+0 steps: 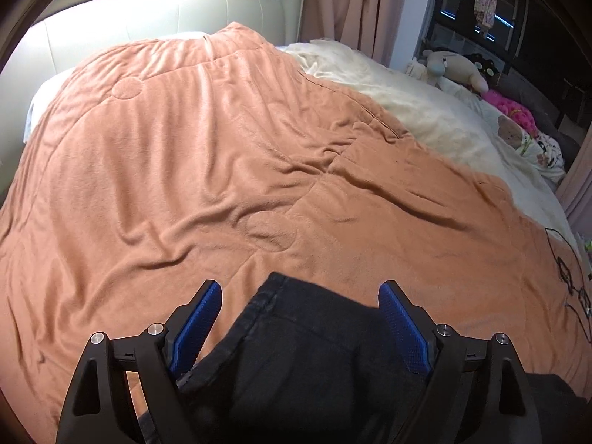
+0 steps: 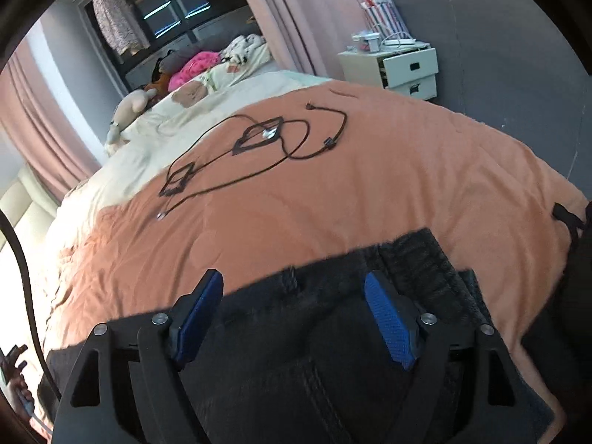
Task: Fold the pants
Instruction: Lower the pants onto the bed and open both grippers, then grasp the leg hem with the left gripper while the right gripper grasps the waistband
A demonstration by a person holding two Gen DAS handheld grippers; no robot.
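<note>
Dark, almost black pants (image 1: 296,351) lie on an orange blanket (image 1: 222,166) at the near edge of the bed. In the left wrist view one stitched end of them points away between the fingers of my left gripper (image 1: 299,288). Its blue pads (image 1: 196,325) stand wide apart and do not press the cloth, so it is open. In the right wrist view the pants (image 2: 314,362) show a gathered waistband (image 2: 414,255). My right gripper (image 2: 294,277) hovers over that band, open, with its blue pads (image 2: 388,318) clear of the fabric.
Black cables with flat square pieces (image 2: 259,140) lie on the blanket (image 2: 370,185) beyond the pants. A cream sheet (image 1: 425,111), soft toys (image 1: 455,66) and a pink bundle (image 2: 192,66) sit at the far side. A padded headboard (image 1: 148,18) and a white nightstand (image 2: 399,66) border the bed.
</note>
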